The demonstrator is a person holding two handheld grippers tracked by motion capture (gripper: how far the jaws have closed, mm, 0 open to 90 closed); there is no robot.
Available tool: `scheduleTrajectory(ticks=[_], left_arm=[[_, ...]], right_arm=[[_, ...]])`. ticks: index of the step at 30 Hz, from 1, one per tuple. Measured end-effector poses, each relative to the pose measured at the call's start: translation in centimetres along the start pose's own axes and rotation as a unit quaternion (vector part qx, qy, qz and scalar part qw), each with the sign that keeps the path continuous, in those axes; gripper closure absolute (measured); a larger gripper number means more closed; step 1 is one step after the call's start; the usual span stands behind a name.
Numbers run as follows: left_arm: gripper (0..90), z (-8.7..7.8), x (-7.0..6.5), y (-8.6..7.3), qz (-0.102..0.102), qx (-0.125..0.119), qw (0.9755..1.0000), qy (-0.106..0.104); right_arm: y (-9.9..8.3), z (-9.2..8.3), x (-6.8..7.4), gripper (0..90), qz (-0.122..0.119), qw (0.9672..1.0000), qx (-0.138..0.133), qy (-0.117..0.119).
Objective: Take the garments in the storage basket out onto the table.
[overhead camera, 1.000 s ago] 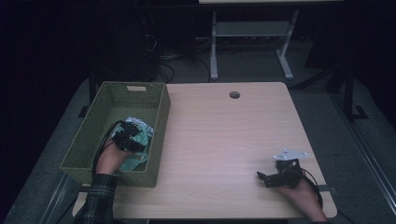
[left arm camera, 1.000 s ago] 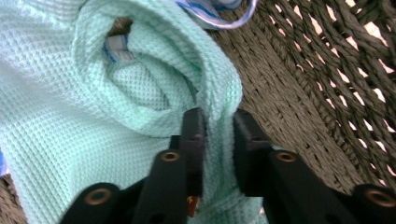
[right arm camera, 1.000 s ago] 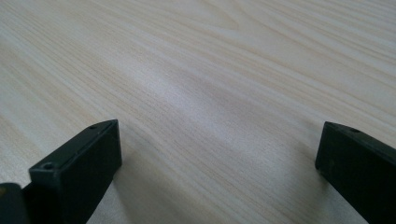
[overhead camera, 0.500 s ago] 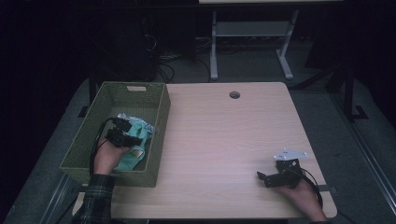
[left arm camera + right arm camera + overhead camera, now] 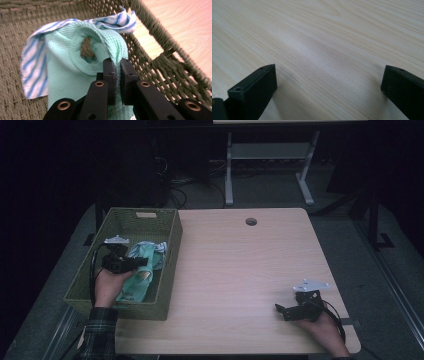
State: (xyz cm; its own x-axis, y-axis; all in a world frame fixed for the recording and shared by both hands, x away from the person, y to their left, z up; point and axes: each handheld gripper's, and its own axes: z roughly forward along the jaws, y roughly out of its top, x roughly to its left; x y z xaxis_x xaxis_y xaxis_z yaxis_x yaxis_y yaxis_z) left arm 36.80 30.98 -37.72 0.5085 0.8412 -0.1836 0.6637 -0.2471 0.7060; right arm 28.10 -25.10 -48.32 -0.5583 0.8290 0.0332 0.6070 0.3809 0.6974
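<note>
A mint-green waffle cloth (image 5: 67,70) with a blue-and-white striped part (image 5: 32,62) lies in the green woven basket (image 5: 172,245) on the table's left. My left gripper (image 5: 118,63) is inside the basket. Its jaws have just been closing, and they now pinch a raised fold of the cloth between the pads. From above, the left gripper (image 5: 144,262) points right over the cloth (image 5: 152,254). My right gripper (image 5: 278,308) rests low on the table near the front right corner. Its jaws (image 5: 328,77) stand wide apart over bare wood with nothing between them.
The basket's wicker wall (image 5: 160,62) rises close to the right of the left jaws, with the light wooden table (image 5: 240,265) beyond it. A cable hole (image 5: 251,221) sits near the table's far edge. A metal desk frame (image 5: 270,165) stands on the dark floor behind.
The left hand has risen and shifted toward the basket's left, and a fold of the cloth has come up with the jaws. The right hand has stayed still.
</note>
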Motion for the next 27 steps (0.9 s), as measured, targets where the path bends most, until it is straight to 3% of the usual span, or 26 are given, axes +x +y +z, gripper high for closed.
scheduleTrajectory(ticks=[10,18,27], left_arm=[[84.6,-2.4,0.3,0.2,-0.017,-0.067,0.9975,-0.013],[84.6,-4.1,0.2,0.7,-0.009,-0.096,0.9951,-0.025],[84.6,-5.2,-0.8,1.5,0.013,-0.123,0.9918,-0.034]], right_arm=[[0.0,0.0,0.0,0.0,0.0,1.0,0.0,0.0],[0.0,0.0,0.0,0.0,0.0,1.0,0.0,0.0],[0.0,0.0,0.0,0.0,0.0,1.0,0.0,0.0]])
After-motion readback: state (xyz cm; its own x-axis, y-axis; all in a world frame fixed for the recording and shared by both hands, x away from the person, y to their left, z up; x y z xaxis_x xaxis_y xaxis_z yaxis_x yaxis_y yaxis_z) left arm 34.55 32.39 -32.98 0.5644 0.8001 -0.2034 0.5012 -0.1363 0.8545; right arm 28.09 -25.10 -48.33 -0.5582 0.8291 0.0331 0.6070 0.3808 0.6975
